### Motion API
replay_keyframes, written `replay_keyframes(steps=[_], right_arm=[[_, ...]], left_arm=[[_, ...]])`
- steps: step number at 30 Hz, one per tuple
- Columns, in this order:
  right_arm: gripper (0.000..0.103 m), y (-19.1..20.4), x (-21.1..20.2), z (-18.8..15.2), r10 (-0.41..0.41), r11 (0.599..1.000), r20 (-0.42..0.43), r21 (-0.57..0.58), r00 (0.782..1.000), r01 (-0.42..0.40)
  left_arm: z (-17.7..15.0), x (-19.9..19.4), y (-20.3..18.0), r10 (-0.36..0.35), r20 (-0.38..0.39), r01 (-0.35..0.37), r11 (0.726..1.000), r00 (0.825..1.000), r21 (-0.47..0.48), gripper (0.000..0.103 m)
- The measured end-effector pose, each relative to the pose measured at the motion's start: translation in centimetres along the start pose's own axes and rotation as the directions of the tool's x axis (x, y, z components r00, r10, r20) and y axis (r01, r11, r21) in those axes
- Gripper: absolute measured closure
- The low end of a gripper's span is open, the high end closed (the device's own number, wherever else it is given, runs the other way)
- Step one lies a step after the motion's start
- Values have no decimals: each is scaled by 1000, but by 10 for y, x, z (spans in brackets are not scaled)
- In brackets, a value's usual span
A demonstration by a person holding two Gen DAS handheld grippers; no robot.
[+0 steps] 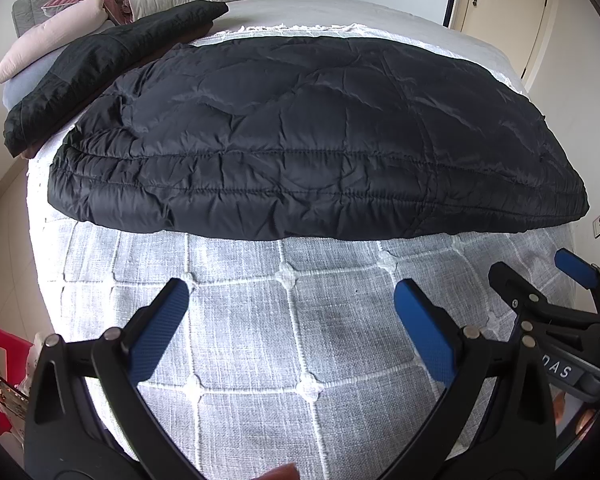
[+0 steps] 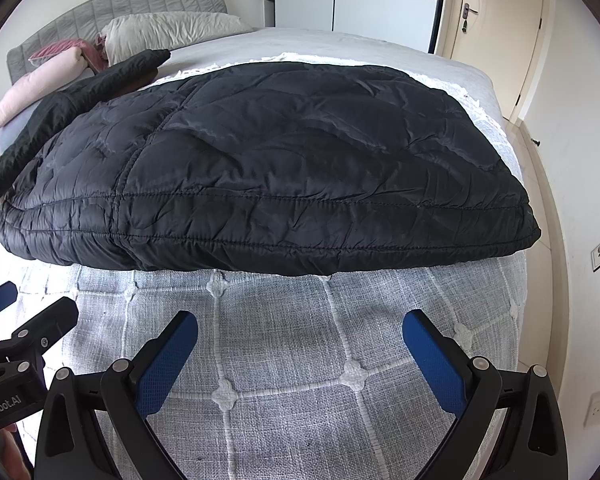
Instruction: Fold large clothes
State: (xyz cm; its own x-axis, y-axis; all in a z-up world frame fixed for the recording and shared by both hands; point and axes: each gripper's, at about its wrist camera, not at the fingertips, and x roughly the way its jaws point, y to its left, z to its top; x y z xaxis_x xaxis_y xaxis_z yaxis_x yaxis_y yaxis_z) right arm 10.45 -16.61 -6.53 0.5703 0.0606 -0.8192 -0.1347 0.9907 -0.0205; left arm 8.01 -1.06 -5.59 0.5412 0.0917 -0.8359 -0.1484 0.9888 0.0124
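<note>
Over the bed [image 1: 260, 320], both grippers [image 1: 292, 292] [image 2: 300, 324] gape wide, empty.

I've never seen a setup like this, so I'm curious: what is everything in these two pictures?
Jacket: one, black quilted, spread flat across the bed.
Dark garment: one, black, lying by the jacket's far left edge.
Blanket: one, pale grey with white stitched squares, under the jacket.
Pillows: at least three, cream, pale pink and dark pink, at the head of the bed.
Headboard: one, grey padded, behind the pillows.
Wardrobe: one, white, at the far wall.
Door: one, cream, far right.
Sockets: two, white, on the right wall.
Left gripper: one, black with blue pads, open, over the blanket.
Right gripper: one, same colours, open, beside the left.
</note>
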Motion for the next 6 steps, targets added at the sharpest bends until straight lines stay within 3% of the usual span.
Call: replay_keyframes(steps=[6], right_arm=[[0, 0, 1, -2, 5, 1000, -11, 3, 1000, -5]], left_arm=[[-1, 3, 4, -6, -18, 6, 1000, 1000, -14, 1]])
